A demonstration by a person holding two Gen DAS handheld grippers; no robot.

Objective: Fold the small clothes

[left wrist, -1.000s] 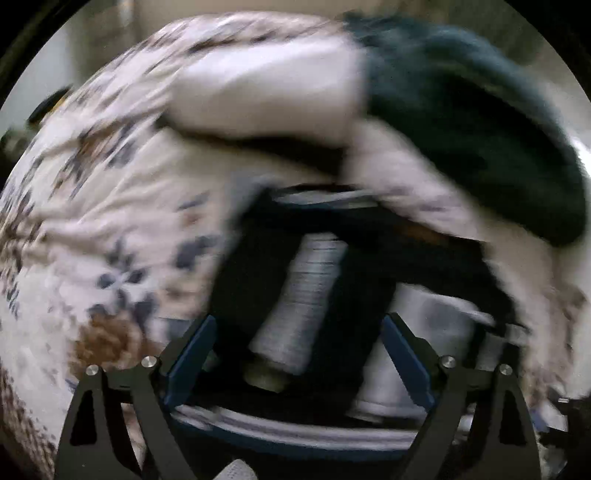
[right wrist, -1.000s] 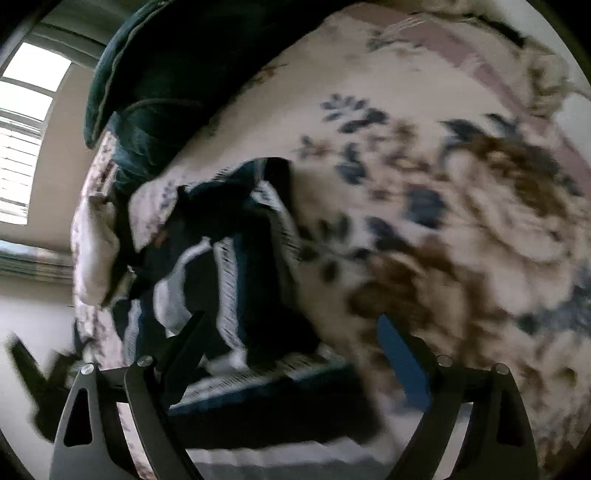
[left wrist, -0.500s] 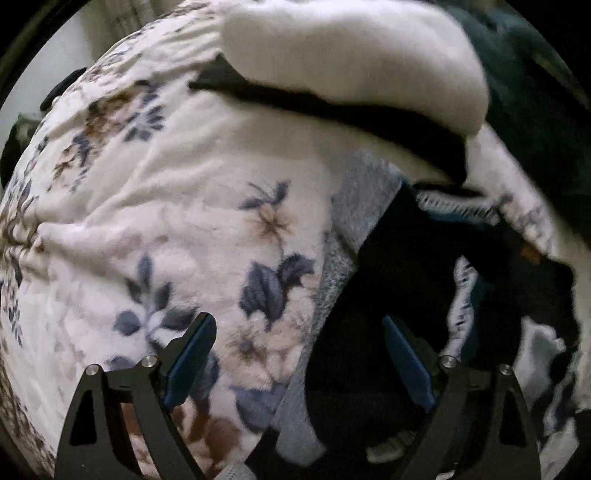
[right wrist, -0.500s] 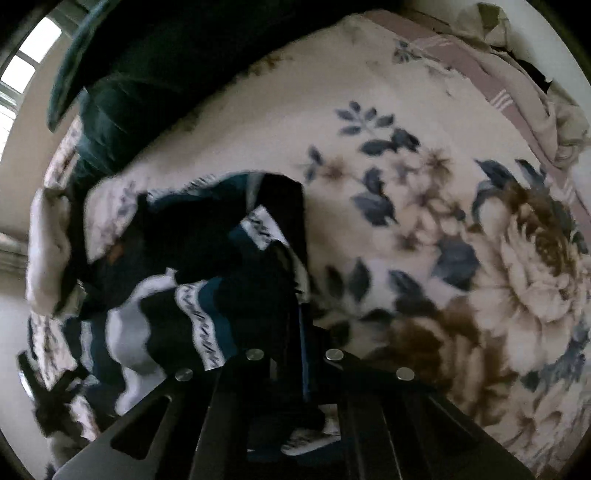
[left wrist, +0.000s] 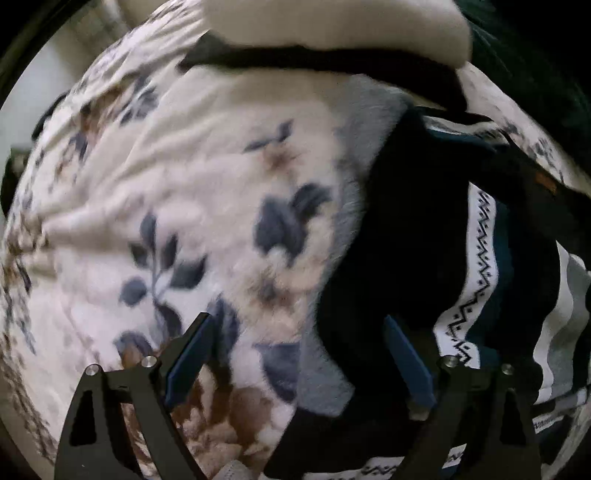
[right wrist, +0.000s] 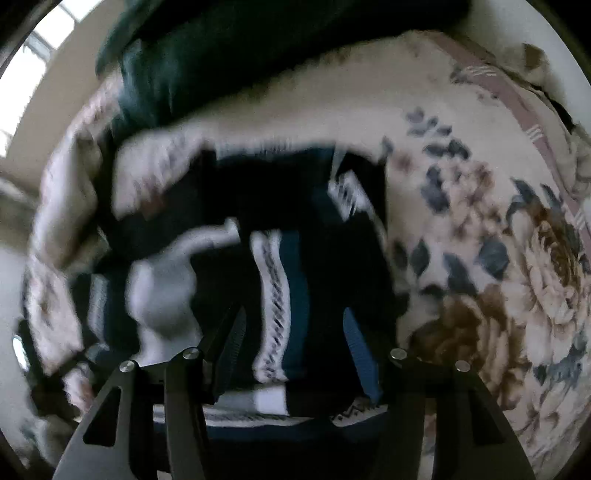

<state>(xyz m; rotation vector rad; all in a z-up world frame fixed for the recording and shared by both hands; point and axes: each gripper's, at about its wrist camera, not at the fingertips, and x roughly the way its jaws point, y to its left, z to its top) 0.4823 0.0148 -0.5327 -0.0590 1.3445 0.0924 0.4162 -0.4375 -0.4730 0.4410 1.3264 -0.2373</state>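
A dark knitted garment (left wrist: 424,229) lies crumpled on a cream floral blanket (left wrist: 166,192) that covers a bed. The garment is mostly black and deep navy, crossed by white bands carrying a small black zigzag pattern (left wrist: 480,266), with wider plain grey and white stripes toward its right edge. A fuzzy grey lining (left wrist: 351,206) shows along its left border where the fabric is turned back, and a small tan label sits near its far right corner.

In the left wrist view the garment fills the right half of the picture, and the blanket, printed with blue leaves and brown blossoms, fills the left. The left gripper (left wrist: 295,350) points steeply down with its blue-padded jaws spread wide; the grey edge of the garment lies between them, but neither pad presses on it.

In the blurred right wrist view the same garment (right wrist: 280,236) sits in the middle and left, with a large brown flower of the blanket (right wrist: 498,295) to its right. The right gripper (right wrist: 291,339) hangs over the patterned band, its jaws opening, cloth below and between them but not pinched.

Beyond the garment lie a white pillow (left wrist: 332,29) and a dark green cushion (right wrist: 221,55).
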